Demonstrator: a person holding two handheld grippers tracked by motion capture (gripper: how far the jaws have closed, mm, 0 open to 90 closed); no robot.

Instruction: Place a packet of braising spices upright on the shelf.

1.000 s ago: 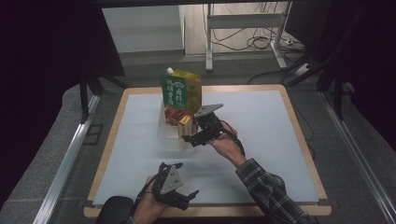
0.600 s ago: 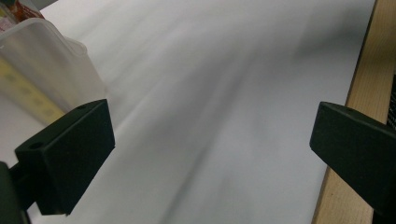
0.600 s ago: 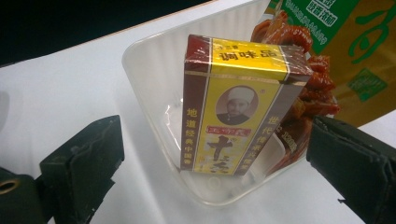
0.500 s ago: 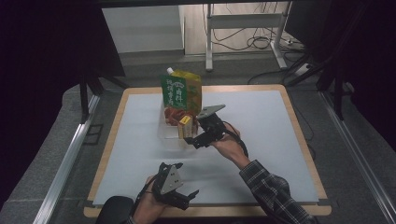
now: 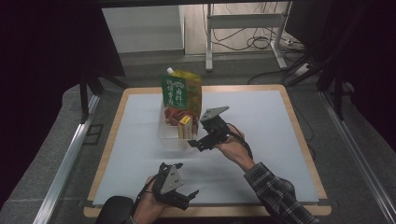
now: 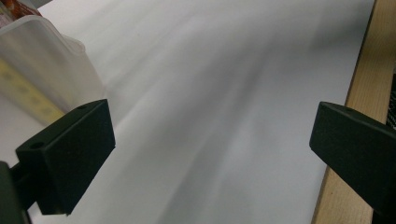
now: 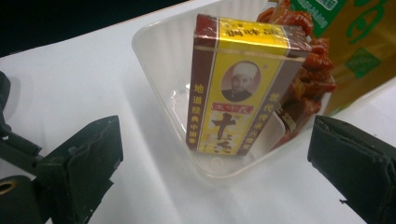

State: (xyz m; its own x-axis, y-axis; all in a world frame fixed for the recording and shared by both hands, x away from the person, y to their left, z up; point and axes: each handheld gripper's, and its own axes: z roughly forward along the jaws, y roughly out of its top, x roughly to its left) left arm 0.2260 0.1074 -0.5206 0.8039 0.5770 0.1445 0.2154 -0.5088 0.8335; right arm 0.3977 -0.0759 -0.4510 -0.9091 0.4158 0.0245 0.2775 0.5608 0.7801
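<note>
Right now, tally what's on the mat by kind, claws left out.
Clear plastic tray: 1
Yellow and brown box, standing in the tray: 1
Red snack packet, in the tray: 1
Green and yellow spouted pouch, behind the tray: 1
Total: 4

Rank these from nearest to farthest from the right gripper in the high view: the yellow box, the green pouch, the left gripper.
Measured from the right gripper:
1. Yellow box, just beyond the jaws, standing in the clear tray.
2. Green pouch, upright behind the box, toward the table's far edge.
3. Left gripper, at the near edge, on the person's side.
</note>
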